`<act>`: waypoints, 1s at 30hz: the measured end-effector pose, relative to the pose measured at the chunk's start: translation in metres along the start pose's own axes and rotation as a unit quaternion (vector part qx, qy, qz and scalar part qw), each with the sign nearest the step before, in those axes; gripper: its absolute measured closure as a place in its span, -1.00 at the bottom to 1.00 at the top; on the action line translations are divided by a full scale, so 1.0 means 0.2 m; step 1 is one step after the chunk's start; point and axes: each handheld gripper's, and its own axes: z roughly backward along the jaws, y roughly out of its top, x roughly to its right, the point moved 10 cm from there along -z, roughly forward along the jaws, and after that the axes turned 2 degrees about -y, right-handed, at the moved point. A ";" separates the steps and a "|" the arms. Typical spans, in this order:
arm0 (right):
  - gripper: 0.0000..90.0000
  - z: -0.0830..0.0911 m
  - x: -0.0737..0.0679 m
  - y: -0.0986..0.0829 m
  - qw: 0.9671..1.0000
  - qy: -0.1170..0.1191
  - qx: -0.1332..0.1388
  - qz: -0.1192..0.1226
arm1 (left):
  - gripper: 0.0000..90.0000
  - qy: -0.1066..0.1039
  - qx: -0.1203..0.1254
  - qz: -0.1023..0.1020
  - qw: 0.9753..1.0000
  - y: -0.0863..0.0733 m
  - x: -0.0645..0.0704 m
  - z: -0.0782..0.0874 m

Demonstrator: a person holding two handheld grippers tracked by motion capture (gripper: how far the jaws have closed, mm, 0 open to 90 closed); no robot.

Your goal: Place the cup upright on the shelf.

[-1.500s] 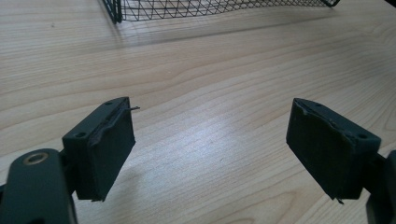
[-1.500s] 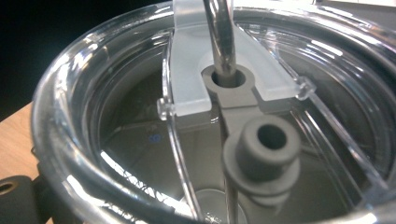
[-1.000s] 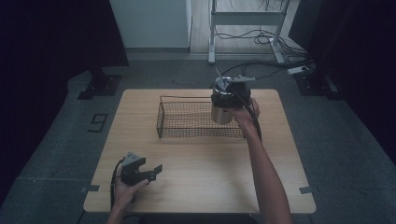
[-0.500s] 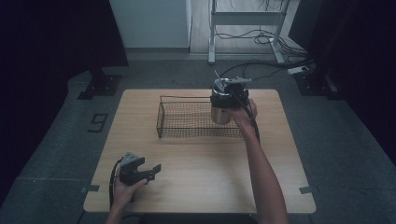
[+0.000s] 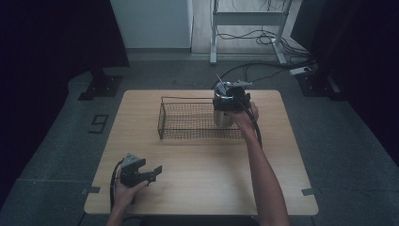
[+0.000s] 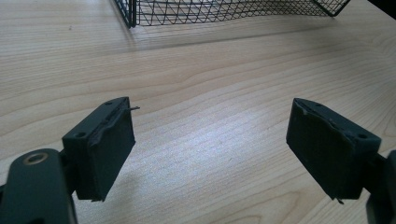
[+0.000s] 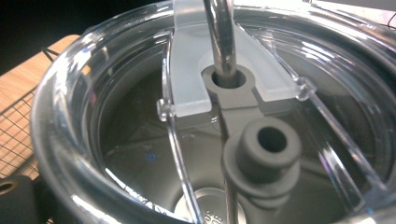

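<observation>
A steel tumbler (image 5: 224, 116) with a clear lid (image 7: 327, 93) and a metal straw (image 7: 219, 32) stands upright at the right end of a black wire basket (image 5: 188, 135). My right gripper (image 5: 230, 97) grips it at the top from the right side, shut on it. Whether the tumbler rests on the basket floor I cannot tell. My left gripper (image 5: 153, 173) lies low over the table near the front left, wide open, with bare wood between its pads (image 6: 107, 149). The basket's near wall (image 6: 224, 14) lies well ahead of it.
The wooden table (image 5: 211, 188) carries the basket across its far middle. The right forearm (image 5: 263, 179) crosses the table's right half. Beyond the table lie floor cables (image 5: 254, 70) and a desk frame (image 5: 249, 19).
Almost nothing has shifted. The tumbler and my right gripper have stayed at the basket's right end, perhaps a touch lower. The left gripper has stayed in place.
</observation>
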 end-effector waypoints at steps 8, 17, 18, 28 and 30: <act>-0.92 -0.03 0.00 -0.03 1.000 -0.009 -0.010 0.008 | -0.66 0.000 0.000 0.000 1.000 0.00 0.00 0.00; -0.93 -0.08 0.00 -0.10 1.000 -0.005 -0.014 0.006 | -0.66 0.001 0.000 0.001 1.000 0.00 -0.01 0.00; -0.93 -0.08 0.00 -0.10 1.000 -0.005 -0.014 0.005 | -0.66 0.001 0.000 0.001 1.000 0.00 -0.01 0.00; -0.93 -0.12 0.01 -0.17 1.000 -0.004 -0.021 0.001 | -0.66 0.003 -0.002 0.001 1.000 -0.01 -0.01 0.00; -0.93 -0.13 0.01 -0.18 1.000 -0.003 -0.024 0.001 | -0.66 0.002 -0.003 0.000 1.000 -0.01 -0.01 0.00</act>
